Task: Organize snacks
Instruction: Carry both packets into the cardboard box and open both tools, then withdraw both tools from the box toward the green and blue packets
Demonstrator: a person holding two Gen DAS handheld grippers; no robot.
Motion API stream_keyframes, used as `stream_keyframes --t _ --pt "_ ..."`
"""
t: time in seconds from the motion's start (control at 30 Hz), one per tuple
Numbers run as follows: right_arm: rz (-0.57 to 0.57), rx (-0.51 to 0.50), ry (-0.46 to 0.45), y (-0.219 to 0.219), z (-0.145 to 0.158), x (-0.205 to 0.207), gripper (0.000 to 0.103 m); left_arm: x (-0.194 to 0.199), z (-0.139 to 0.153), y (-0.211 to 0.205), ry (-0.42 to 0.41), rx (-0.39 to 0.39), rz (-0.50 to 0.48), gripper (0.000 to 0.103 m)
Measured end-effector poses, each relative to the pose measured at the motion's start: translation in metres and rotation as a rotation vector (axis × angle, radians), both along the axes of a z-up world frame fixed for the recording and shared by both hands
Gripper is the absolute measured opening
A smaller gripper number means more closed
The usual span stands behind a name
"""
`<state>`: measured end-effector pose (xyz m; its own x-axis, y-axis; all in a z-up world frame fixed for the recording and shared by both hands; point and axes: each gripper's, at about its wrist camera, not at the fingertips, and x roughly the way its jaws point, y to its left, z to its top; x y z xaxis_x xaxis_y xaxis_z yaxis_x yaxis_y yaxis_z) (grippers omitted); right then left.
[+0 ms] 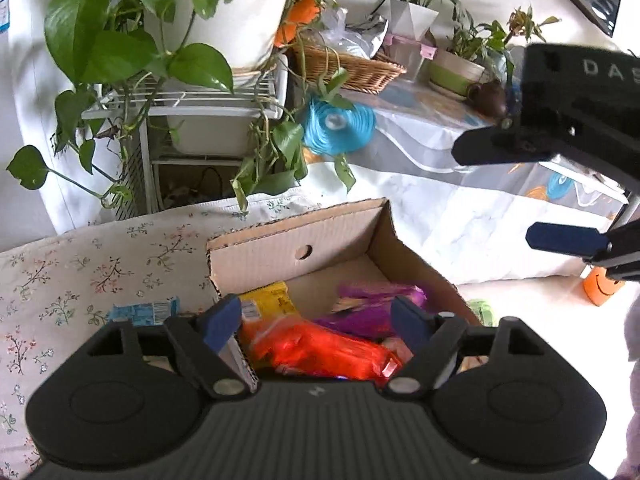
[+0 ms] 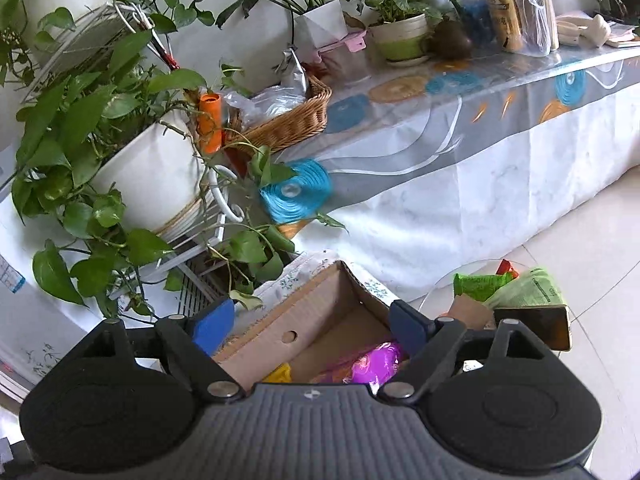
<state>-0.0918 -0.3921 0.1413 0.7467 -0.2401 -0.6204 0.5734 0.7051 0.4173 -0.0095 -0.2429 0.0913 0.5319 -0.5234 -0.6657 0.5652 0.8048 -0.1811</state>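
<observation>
Both claws hang over the box, jaws apart, nothing pinched. L gripper has the red pack lying below its gap, pads not touching it. R gripper looks past the box rim at the purple pack, also not touching. From the L cam the R gripper shows at 3 o'clock, fingers spread, empty.

Snacks in the box: red pack at front, yellow pack at 10 o'clock of it, purple pack at 2 o'clock. Looks like a drop-off step, judged from loose packs under spread fingers. Not done: a blue pack lies on the floral cloth outside the box, 9 o'clock of the L claw. Green packs sit on the floor at 2 o'clock from the R cam.

Next, prob.: L goes for the blue pack, R for the green ones. Needs a lift clear of the box wall first, then a low flat pinch, as the packs lie thin on cloth and tile.

Room: box back wall stands tall at 12 o'clock, side flap at 1 o'clock. Plant leaves hang at 11 o'clock, near the box corner. Table drape at 1 o'clock. Open floor to 3 o'clock. Claws are near each other, so part them sideways.
</observation>
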Motion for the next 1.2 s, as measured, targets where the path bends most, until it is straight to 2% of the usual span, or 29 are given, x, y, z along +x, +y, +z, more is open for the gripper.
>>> stream_keyframes --t 0.17,0.37,0.63,0.93,1.2 --pt "0.018 0.004 0.003 0.002 0.0 0.002 0.09 0.002 0.005 0.009 -0.008 -0.005 0.014 0.085" --pt "0.051 -0.01 0.008 0.007 0.0 0.007 0.091 0.009 0.004 0.029 0.029 -0.002 0.031 0.085" --pt "0.11 -0.068 0.014 0.023 0.004 0.016 0.093 0.018 0.005 0.075 0.058 0.003 0.057 0.088" --pt "0.189 -0.077 0.011 0.04 0.002 0.028 0.094 0.024 0.003 0.128 0.07 0.009 0.105 0.088" --pt "0.302 -0.05 -0.024 0.061 -0.002 0.041 0.094 0.014 -0.013 0.166 0.065 0.07 0.101 0.089"
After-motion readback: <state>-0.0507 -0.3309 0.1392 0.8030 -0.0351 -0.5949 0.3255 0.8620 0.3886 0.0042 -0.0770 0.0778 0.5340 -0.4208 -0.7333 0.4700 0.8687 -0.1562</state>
